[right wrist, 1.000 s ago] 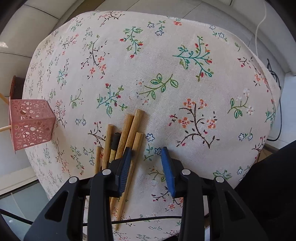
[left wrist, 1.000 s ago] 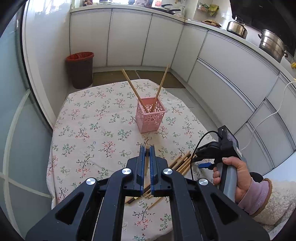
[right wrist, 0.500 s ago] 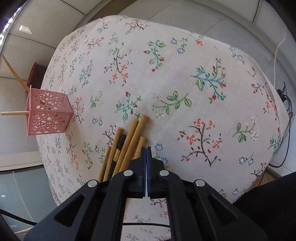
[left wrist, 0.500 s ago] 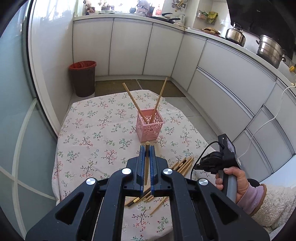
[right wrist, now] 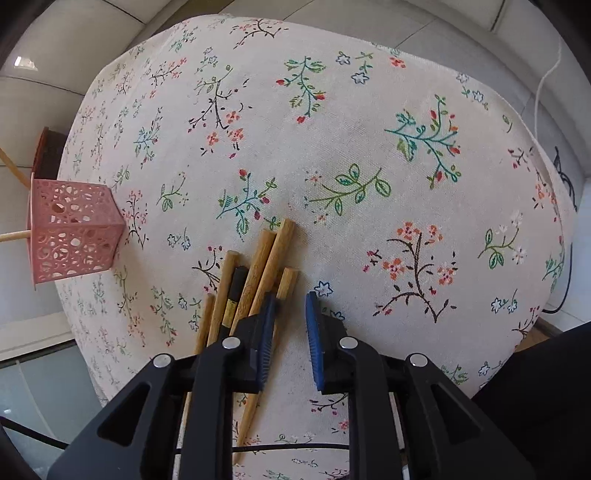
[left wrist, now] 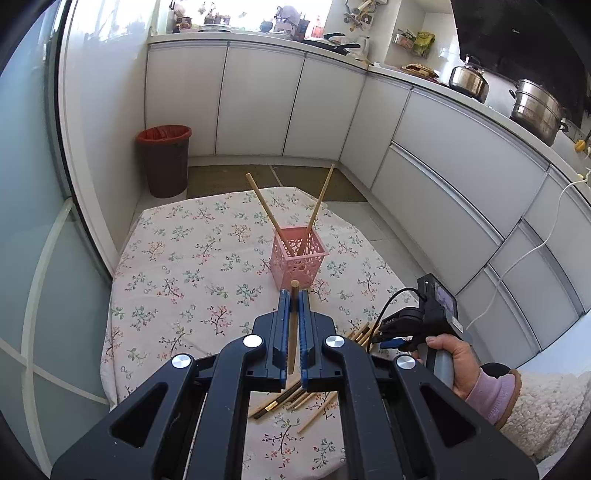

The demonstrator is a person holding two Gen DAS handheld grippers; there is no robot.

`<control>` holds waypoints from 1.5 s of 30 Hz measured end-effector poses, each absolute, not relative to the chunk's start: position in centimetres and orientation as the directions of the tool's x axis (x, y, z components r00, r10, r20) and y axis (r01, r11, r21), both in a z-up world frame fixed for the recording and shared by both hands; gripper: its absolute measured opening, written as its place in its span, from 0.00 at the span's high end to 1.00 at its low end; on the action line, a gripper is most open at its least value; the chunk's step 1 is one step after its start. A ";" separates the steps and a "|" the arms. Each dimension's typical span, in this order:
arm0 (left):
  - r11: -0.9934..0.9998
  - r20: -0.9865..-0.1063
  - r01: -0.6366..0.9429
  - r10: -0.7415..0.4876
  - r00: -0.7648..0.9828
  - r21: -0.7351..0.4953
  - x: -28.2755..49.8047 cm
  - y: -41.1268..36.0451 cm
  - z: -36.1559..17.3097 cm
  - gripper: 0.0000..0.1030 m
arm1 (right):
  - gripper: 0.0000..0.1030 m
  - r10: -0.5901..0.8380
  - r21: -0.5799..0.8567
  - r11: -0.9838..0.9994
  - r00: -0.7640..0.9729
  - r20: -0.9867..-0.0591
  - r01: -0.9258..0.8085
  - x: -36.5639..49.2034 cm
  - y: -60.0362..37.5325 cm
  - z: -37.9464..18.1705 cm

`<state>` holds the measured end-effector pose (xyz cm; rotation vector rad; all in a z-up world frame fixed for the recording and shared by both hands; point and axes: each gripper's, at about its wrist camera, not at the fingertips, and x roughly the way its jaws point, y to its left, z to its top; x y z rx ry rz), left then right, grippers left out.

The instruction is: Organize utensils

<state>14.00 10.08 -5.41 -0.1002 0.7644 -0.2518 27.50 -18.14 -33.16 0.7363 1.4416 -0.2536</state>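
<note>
Pale wooden chopsticks (right wrist: 258,273), one of them dark with a gold band, lie bunched on the floral tablecloth (right wrist: 369,147), well apart from the pink perforated holder (left wrist: 298,258) where two more lean crossed. The left gripper (left wrist: 294,295) is clamped on a single chopstick (left wrist: 293,328). The right gripper (right wrist: 290,306) points down just beside the bunch, its jaws opening with only cloth between them.

Daylight floods my left view from the window (left wrist: 236,14) at twelve o'clock — it blows out to white there and puts glare on the cabinet doors (left wrist: 258,99). Both pictures are sharp and bright. The fisheye bends everything toward the rim, with black corners. My right view is evenly lit — soft shadows hug the chopsticks (right wrist: 258,269) on the tablecloth (right wrist: 369,147).
</note>
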 end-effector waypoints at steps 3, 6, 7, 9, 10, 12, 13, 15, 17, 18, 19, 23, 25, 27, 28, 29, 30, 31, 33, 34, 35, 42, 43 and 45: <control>0.963 -0.664 0.191 -0.268 0.698 -0.188 14.1 10.3 -5.3 0.96 | 0.80 0.209 0.246 0.787 0.132 -0.969 0.566 28.3 -16.8 -33.0; 0.964 -0.663 0.188 -0.266 0.700 -0.188 14.2 10.5 -5.4 0.96 | 0.86 0.157 0.202 0.804 0.128 -0.979 0.560 28.5 -16.1 -32.8; 0.964 -0.664 0.185 -0.264 0.700 -0.189 14.3 10.6 -5.5 0.96 | 0.88 0.156 0.205 0.806 0.136 -0.978 0.555 28.5 -16.1 -32.8; 0.965 -0.668 0.176 -0.262 0.697 -0.195 14.4 10.7 -5.6 0.96 | 0.93 0.178 0.235 0.806 0.157 -0.971 0.543 28.4 -16.6 -32.9; 0.965 -0.670 0.172 -0.262 0.695 -0.198 14.5 10.7 -5.7 0.96 | 0.93 0.203 0.271 0.800 0.183 -0.962 0.536 28.3 -17.0 -32.9; 0.966 -0.673 0.163 -0.256 0.694 -0.200 14.6 10.8 -5.7 0.96 | 0.93 0.261 0.358 0.781 0.254 -0.931 0.512 27.7 -18.0 -32.6; 0.966 -0.672 0.159 -0.255 0.695 -0.202 14.5 10.8 -5.6 0.96 | 0.93 0.285 0.399 0.776 0.293 -0.913 0.489 27.3 -18.5 -32.1; 0.967 -0.672 0.155 -0.254 0.695 -0.204 14.5 10.7 -5.3 0.96 | 0.93 0.313 0.457 0.789 0.371 -0.874 0.411 26.5 -19.0 -30.2; 0.966 -0.668 0.156 -0.254 0.699 -0.204 14.3 10.4 -4.7 0.96 | 0.93 0.330 0.494 0.804 0.442 -0.834 0.331 25.4 -19.3 -27.8; 0.966 -0.665 0.158 -0.255 0.702 -0.204 14.2 10.3 -4.5 0.96 | 0.93 0.335 0.507 0.817 0.488 -0.806 0.276 24.7 -19.4 -26.1; 0.966 -0.662 0.159 -0.254 0.705 -0.202 14.1 10.1 -4.1 0.96 | 0.93 0.346 0.520 0.823 0.524 -0.778 0.228 24.1 -19.4 -24.7; 0.967 -0.651 0.165 -0.254 0.716 -0.195 13.8 9.2 -2.8 0.96 | 0.93 0.392 0.548 0.835 0.643 -0.657 0.051 21.7 -19.6 -18.6; 0.967 -0.643 0.171 -0.253 0.722 -0.189 13.8 8.6 -2.1 0.96 | 0.93 0.398 0.540 0.841 0.685 -0.610 -0.007 20.8 -20.0 -15.9; 0.967 -0.639 0.177 -0.255 0.725 -0.185 14.0 8.1 -1.5 0.96 | 0.93 0.403 0.534 0.844 0.711 -0.576 -0.045 20.4 -20.4 -13.6; 0.967 -0.638 0.179 -0.255 0.727 -0.183 14.2 7.9 -1.2 0.96 | 0.93 0.403 0.531 0.845 0.721 -0.564 -0.057 20.2 -20.9 -12.5; 0.967 -0.635 0.179 -0.254 0.730 -0.181 14.4 7.7 -0.8 0.96 | 0.93 0.403 0.528 0.846 0.729 -0.553 -0.067 20.2 -21.1 -11.4; 0.967 -0.632 0.179 -0.253 0.732 -0.181 14.7 7.5 -0.5 0.96 | 0.93 0.403 0.526 0.847 0.739 -0.540 -0.077 20.4 -21.2 -10.4; 0.967 -0.629 0.179 -0.253 0.735 -0.180 15.0 7.2 0.0 0.96 | 0.93 0.401 0.525 0.847 0.748 -0.529 -0.082 20.4 -21.5 -9.5; 0.968 -0.620 0.181 -0.251 0.743 -0.174 15.8 6.9 0.7 0.96 | 0.93 0.397 0.526 0.845 0.768 -0.503 -0.092 21.1 -21.9 -7.7; 0.968 -0.615 0.184 -0.251 0.747 -0.172 16.2 6.7 1.2 0.96 | 0.93 0.396 0.527 0.845 0.776 -0.492 -0.097 21.4 -22.1 -6.8; 0.969 -0.610 0.183 -0.248 0.753 -0.167 16.6 6.5 1.6 0.96 | 0.93 0.393 0.529 0.842 0.786 -0.476 -0.101 21.8 -22.3 -5.9; 0.969 -0.565 0.194 -0.248 0.787 -0.155 20.1 5.1 4.3 0.96 | 0.93 0.357 0.531 0.839 0.858 -0.369 -0.120 24.9 -22.7 -0.7; 0.969 -0.559 0.195 -0.248 0.791 -0.154 20.6 4.9 4.6 0.96 | 0.93 0.352 0.533 0.838 0.866 -0.355 -0.122 25.6 -22.6 -0.1; 0.969 -0.548 0.195 -0.247 0.799 -0.151 21.7 4.5 5.1 0.96 | 0.93 0.341 0.527 0.841 0.880 -0.332 -0.127 26.9 -22.3 0.7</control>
